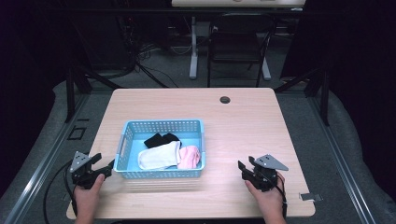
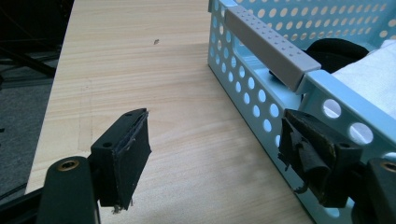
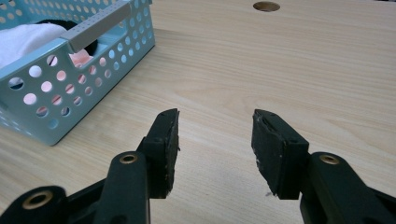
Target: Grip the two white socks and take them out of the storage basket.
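one pale wooden table [image 1: 243, 135] with rounded corners, and one round cable hole [image 1: 225, 99] in it near the far edge. one light blue perforated plastic basket [image 1: 161, 127] on the table, with two grey bar handles, one [image 2: 268, 44] on its left end and one [image 3: 95, 25] on its right end. inside it i count three pieces of cloth: one black [image 1: 161, 138], one white [image 1: 159, 156], one pink [image 1: 190, 156]. two black two-jaw grippers of mine, my left gripper [image 1: 105, 167] and my right gripper [image 1: 243, 169], each with one grey three-cornered plate. one black chair [image 1: 238, 44] beyond the table.
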A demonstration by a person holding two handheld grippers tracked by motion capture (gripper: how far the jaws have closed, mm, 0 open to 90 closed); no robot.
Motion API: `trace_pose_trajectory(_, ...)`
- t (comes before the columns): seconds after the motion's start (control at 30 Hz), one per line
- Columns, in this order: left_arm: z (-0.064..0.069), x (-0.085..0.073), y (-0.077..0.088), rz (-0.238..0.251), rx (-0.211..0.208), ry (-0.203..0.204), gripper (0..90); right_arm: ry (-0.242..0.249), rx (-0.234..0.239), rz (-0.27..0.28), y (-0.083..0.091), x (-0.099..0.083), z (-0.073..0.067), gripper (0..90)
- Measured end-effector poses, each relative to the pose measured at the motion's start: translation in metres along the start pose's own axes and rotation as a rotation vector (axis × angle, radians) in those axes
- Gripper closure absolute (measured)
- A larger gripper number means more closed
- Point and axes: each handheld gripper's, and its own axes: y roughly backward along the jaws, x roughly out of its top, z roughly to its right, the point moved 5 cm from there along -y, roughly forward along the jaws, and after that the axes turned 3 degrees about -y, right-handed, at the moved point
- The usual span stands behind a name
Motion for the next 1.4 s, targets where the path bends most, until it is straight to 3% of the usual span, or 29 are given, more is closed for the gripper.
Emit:
trace_pose_trajectory(0.17,0.0,0.0,0.001,-0.001,-0.001,-0.001,24.4,-0.05,0.019,-0.022,0.0,-0.001,0.004,52.2)
trace_pose_trajectory(0.87,0.001,0.001,0.003,0.013,-0.005,0.004,24.5,-0.103,0.007,-0.022,0.003,-0.002,0.006,53.3)
trace_pose_trajectory(1.4,0.002,0.002,0.003,0.016,-0.009,0.007,24.5,-0.078,0.017,-0.043,0.006,0.003,-0.006,54.0)
